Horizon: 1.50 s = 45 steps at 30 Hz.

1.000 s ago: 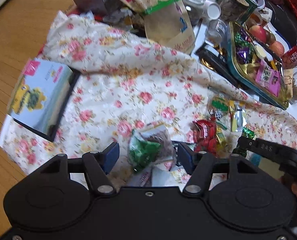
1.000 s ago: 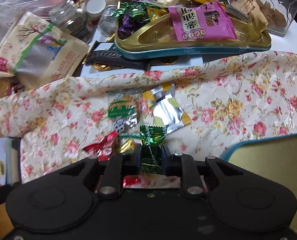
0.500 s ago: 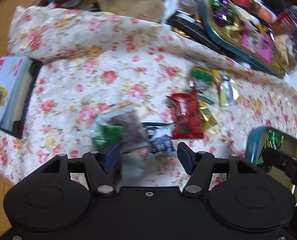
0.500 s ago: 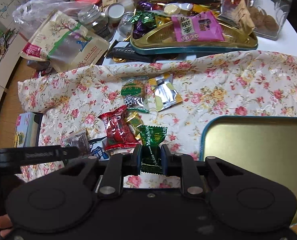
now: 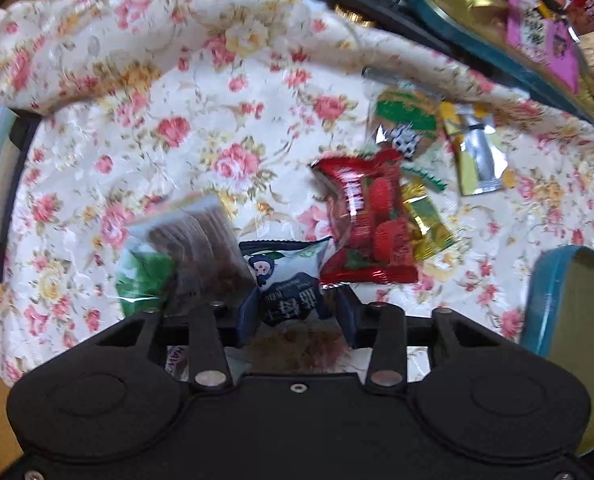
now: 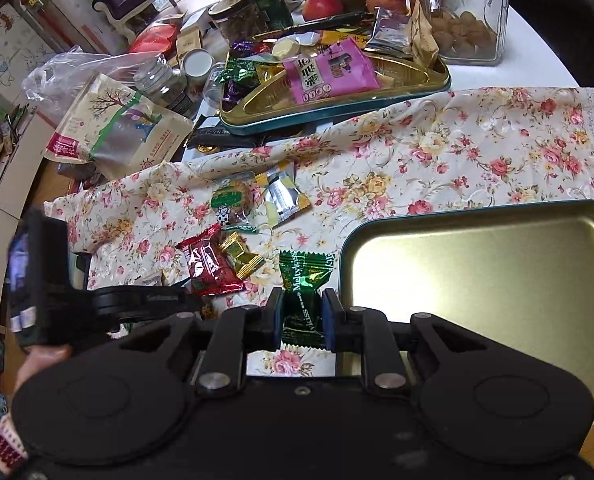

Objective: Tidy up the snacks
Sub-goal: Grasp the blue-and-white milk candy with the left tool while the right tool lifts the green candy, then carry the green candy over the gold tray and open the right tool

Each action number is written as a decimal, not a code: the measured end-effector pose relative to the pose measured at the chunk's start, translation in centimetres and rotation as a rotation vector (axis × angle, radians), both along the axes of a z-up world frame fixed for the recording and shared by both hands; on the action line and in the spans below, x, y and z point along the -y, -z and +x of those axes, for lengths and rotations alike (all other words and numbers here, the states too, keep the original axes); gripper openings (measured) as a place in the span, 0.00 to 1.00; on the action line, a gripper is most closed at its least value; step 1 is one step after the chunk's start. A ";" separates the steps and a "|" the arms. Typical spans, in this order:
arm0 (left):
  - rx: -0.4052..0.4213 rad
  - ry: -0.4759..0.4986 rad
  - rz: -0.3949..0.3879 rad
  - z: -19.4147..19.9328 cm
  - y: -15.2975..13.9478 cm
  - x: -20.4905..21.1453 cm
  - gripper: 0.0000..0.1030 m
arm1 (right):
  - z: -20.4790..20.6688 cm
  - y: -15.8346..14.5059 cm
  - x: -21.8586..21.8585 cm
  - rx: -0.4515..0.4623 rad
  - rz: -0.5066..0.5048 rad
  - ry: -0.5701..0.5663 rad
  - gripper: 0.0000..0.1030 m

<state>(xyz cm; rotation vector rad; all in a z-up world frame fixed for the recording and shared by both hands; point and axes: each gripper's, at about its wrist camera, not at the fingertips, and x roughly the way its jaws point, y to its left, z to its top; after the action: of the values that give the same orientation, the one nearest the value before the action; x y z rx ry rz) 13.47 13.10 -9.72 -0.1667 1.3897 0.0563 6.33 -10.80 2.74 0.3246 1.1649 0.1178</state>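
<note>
Fingers of our left gripper (image 5: 295,310) are closing around the white-and-navy packet (image 5: 287,280); our right gripper (image 6: 302,320) clamps the green candy (image 6: 303,300) beside the empty tin (image 6: 477,280)

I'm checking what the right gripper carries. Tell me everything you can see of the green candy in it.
The green candy is a small sweet in shiny dark green foil-look wrapper with white lettering and crimped, zigzag ends. It stands upright between the pads of the right gripper, which is shut on its middle; the upper end fans out above the fingers. It hangs over the floral cloth, just left of the empty gold tin.
</note>
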 end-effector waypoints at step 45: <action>0.178 0.455 -0.119 -9.8 -13.0 16.9 0.38 | -2.8 -1.8 13.6 0.118 -0.039 0.421 0.21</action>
<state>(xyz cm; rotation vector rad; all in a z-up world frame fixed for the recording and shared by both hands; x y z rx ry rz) 3.64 -3.77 3.31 0.0482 1.2248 -0.4110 3.53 -24.43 4.52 0.5144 0.9601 -0.2517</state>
